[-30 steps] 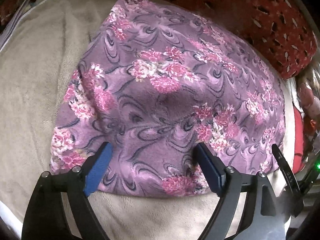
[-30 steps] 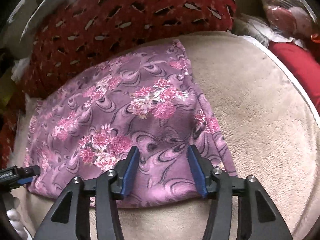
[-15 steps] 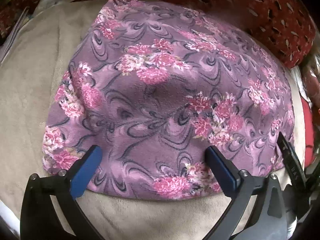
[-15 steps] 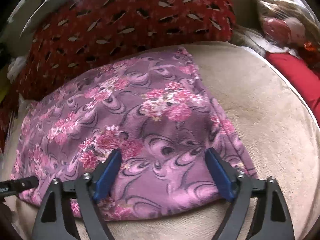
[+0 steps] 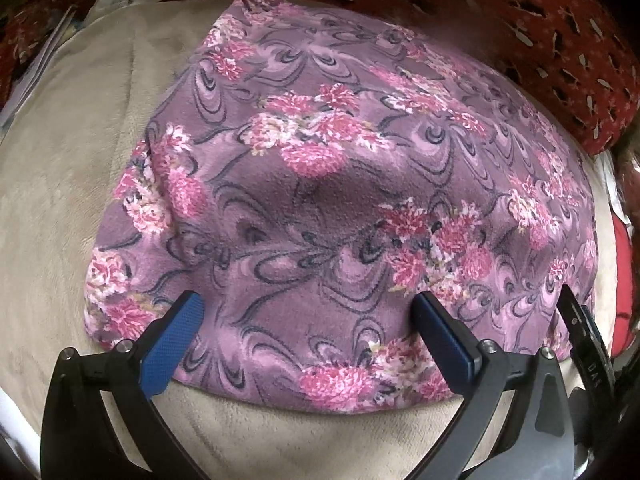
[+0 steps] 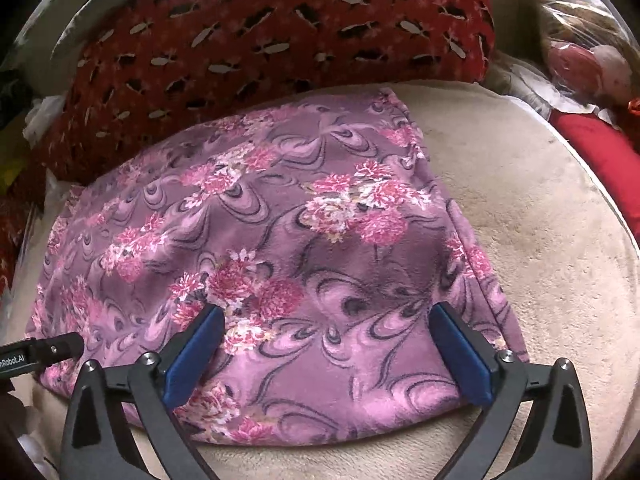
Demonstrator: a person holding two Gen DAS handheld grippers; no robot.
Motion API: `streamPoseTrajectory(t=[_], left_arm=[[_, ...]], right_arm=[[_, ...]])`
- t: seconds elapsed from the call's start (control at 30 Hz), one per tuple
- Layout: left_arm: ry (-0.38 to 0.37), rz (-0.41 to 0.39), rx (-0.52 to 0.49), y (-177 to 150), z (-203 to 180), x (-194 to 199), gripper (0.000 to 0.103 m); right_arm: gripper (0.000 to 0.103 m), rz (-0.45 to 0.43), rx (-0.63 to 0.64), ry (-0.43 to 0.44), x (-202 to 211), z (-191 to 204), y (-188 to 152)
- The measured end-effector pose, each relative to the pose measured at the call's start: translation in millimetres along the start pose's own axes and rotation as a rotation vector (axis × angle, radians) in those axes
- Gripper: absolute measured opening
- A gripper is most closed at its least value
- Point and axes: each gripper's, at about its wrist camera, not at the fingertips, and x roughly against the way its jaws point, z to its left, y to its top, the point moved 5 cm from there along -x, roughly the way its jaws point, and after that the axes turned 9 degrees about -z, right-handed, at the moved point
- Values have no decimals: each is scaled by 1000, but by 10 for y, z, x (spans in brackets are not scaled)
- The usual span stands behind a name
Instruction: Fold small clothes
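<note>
A folded purple garment with pink flowers lies flat on a beige plush blanket. My left gripper hovers open over the garment's near edge, left of its middle, with only flat cloth below its blue pads. My right gripper stands over the near right part of the same edge. Its jaws are opening, spread wide, and grip nothing. Each gripper's finger shows at the edge of the other's view: the right one and the left one.
A dark red patterned pillow lies right behind the garment. A red cushion and a clear plastic bag sit at the far right. Papers lie at the blanket's left edge.
Both grippers' jaws have spread wider, the right one by much more. The left gripper has shifted a little over the near edge. The garment lies where it was.
</note>
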Motion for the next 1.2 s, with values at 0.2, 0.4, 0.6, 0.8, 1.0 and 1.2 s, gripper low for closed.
streamPoseTrajectory(t=[0.2,0.4,0.6,0.8,1.0,1.2], left_arm=[[0,2,-1,-2,6,-18,103],[-7,-30,3,98,21,83,103],[-40,-71,231,500,581,206,103],[-72,-38,403,830,1217,89,103],[-144,71,393,818,1217,-162,103],[-163,85,267,795,908,-217,103]], right_arm=[[103,14,-35,3,2,-23,28],[101,-4,-72,-27,92,-68,139],[101,-136,-127,-9,271,-172,288],[101,-122,-104,24,189,-73,277],[101,-136,-96,67,202,60,243],[101,-226,24,171,229,547,604]])
